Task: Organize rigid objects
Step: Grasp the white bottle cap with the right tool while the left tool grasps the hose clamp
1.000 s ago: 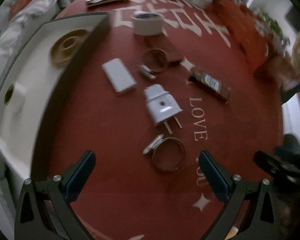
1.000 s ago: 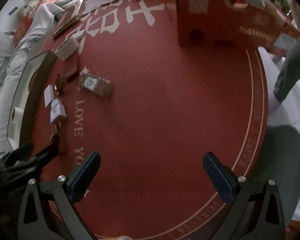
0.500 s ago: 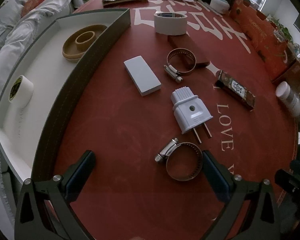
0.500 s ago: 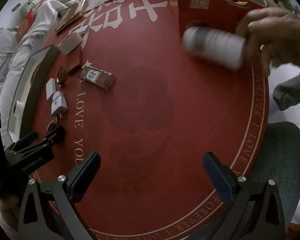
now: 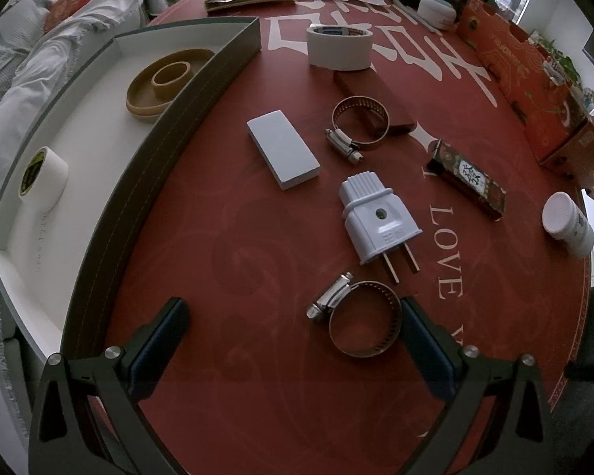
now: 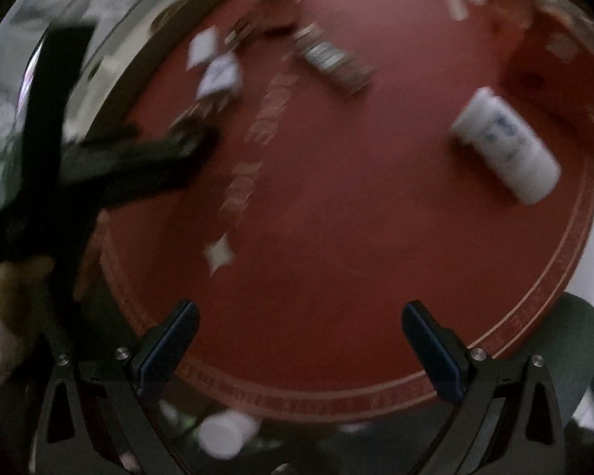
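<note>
On the round red table lie a near hose clamp, a white plug, a white flat block, a second hose clamp, a dark wooden block, a patterned small box, a white tape roll and a white bottle. My left gripper is open and empty, with the near clamp just inside its right finger. My right gripper is open and empty over the table's near edge; its view is blurred. The bottle lies on its side there.
A grey tray with a white inside stands at the left and holds a brown ring and a small white tape roll. An orange carton lines the far right. Papers lie at the back. My left gripper shows dark in the right wrist view.
A hand brought a white bottle in and it now lies on the table's right side. My left gripper moved slightly closer to the near clamp. My right gripper swung left and back.
</note>
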A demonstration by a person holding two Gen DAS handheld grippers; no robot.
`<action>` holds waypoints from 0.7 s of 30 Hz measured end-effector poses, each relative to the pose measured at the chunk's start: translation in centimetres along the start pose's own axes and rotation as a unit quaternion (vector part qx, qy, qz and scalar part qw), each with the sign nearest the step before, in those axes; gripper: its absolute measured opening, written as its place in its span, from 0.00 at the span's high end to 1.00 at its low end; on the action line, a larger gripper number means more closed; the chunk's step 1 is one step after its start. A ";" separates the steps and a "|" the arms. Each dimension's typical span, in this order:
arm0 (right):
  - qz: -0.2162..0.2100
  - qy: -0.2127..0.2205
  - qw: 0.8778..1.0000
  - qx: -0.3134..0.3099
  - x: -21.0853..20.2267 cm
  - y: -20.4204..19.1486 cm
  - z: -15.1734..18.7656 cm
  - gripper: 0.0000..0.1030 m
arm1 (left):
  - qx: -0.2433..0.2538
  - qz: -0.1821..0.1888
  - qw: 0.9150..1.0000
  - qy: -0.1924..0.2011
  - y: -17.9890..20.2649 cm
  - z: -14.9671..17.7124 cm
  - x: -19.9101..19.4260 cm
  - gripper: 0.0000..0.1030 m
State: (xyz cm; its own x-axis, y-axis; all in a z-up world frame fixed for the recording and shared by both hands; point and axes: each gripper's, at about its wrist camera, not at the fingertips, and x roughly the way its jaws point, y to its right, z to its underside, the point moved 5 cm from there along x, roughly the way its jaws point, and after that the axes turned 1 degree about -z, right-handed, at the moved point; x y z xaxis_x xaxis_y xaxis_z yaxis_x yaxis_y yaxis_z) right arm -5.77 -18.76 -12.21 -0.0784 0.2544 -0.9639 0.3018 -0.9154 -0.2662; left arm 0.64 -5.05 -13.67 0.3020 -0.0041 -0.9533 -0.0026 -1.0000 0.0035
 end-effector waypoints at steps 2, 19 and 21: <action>-0.012 -0.027 1.000 -0.005 0.4 -0.8 0.6 0.00 | 0.000 0.000 1.000 -0.001 0.0 0.0 0.0 0.00; 0.009 -0.204 0.978 -0.040 4.4 -4.2 6.5 0.00 | 0.004 0.002 1.000 0.007 0.0 0.4 0.0 0.00; 0.015 -0.217 0.975 -0.051 5.1 -5.1 7.2 0.00 | 0.005 0.002 1.000 0.008 0.0 0.4 0.0 0.00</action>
State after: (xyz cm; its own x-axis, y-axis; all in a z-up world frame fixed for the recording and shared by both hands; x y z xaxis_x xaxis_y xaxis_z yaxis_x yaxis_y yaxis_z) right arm -14.53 -15.07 -15.82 -0.4568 0.0515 -0.8881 0.4010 -0.8792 -0.2573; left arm 0.27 -5.07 -13.75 0.3168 -0.0079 -0.9485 -0.0123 -0.9999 0.0042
